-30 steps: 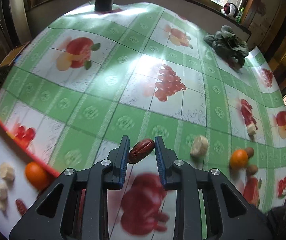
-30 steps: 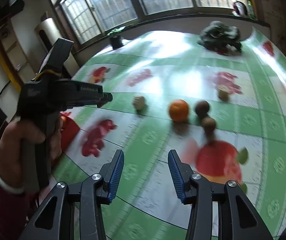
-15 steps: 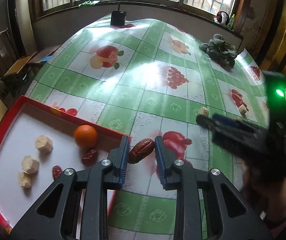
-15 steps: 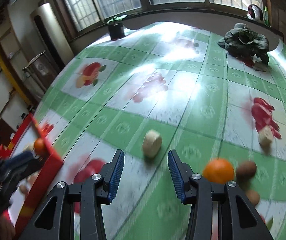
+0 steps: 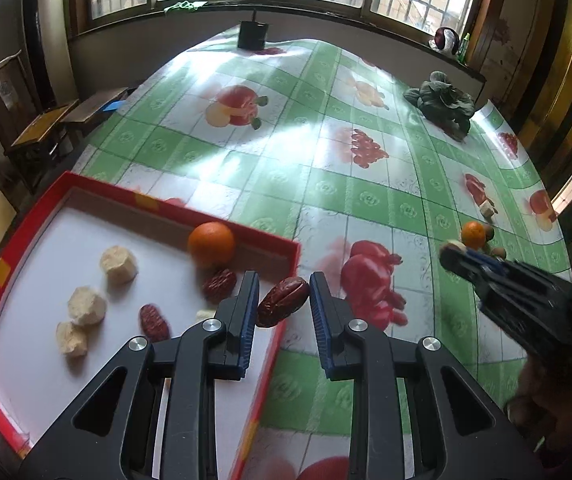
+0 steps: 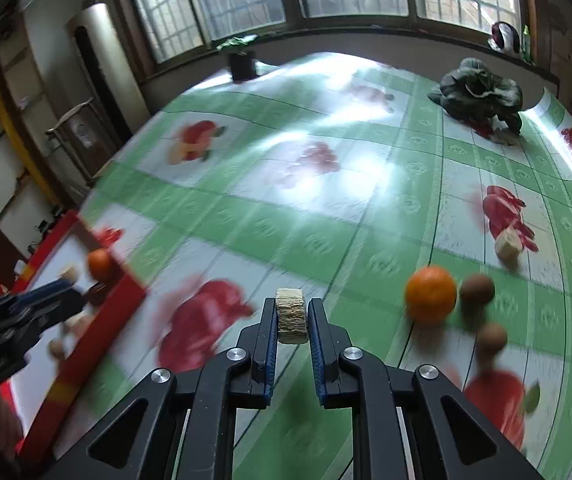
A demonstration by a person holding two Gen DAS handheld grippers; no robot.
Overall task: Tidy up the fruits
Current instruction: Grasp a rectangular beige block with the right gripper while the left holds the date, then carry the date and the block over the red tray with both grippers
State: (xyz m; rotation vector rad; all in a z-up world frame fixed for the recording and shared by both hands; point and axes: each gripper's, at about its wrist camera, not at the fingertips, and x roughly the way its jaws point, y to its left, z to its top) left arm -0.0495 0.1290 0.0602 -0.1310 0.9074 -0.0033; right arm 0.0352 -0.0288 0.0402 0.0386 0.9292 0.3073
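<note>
Surface: glossy green-checked fruit-print tablecloth (image 5: 325, 196).
Left gripper (image 5: 282, 304): clamps wrinkled oval red date (image 5: 284, 306) over red-rimmed white tray (image 5: 286, 252).
Right gripper (image 6: 291, 320): clamps pale rough cylindrical chunk (image 6: 291, 316) above cloth.

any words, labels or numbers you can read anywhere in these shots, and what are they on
No readable text in either view.
Red tray: yellow patches on its rim, no lettering.
Tablecloth: printed fruit and flower motifs only, no words.
Bottle on the window sill: too small to read any label.
Paper on the chair back: too blurred to read.
</note>
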